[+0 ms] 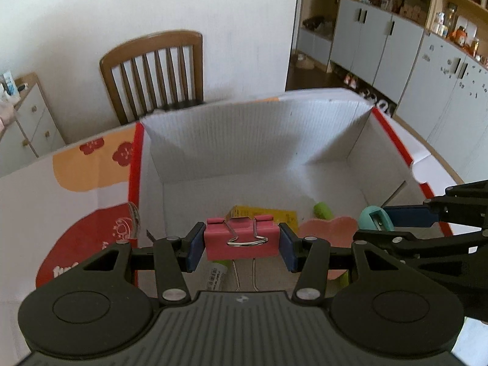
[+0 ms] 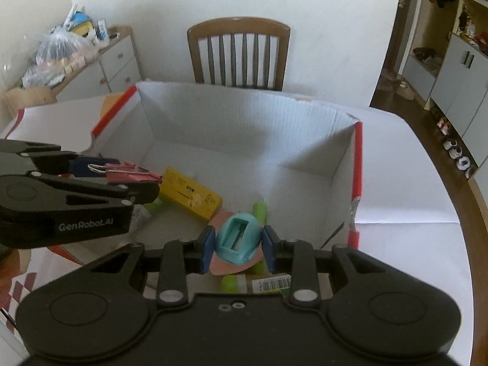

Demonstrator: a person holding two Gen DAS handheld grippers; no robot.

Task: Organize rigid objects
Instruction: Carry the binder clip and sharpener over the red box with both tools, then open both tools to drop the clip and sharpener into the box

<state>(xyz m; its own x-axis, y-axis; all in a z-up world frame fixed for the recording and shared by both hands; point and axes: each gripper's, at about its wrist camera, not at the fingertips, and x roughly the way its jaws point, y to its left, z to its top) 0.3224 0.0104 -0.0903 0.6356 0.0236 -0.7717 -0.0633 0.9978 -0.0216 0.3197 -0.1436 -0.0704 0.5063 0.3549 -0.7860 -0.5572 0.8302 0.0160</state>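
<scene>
white tabletop [image 2: 411,189], wooden chair [image 2: 239,56] behind | cardboard box [image 1: 259,140] holds yellow carton [image 2: 192,193], pink dish [image 1: 328,228], green tubes | left gripper [image 1: 242,244] pinching pink binder clip [image 1: 242,239], right gripper [image 2: 236,245] pinching teal sharpener [image 2: 239,239], both over the box | judged: both drops still pending

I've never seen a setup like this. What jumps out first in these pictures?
Two black tongs hang side by side over an open white cardboard box with red edges. The left tongs pinch a pink binder clip, and the right tongs pinch a teal pencil sharpener. On the box floor below lie a yellow box, a pink flat piece and green tubes; a wooden chair stands behind.
</scene>
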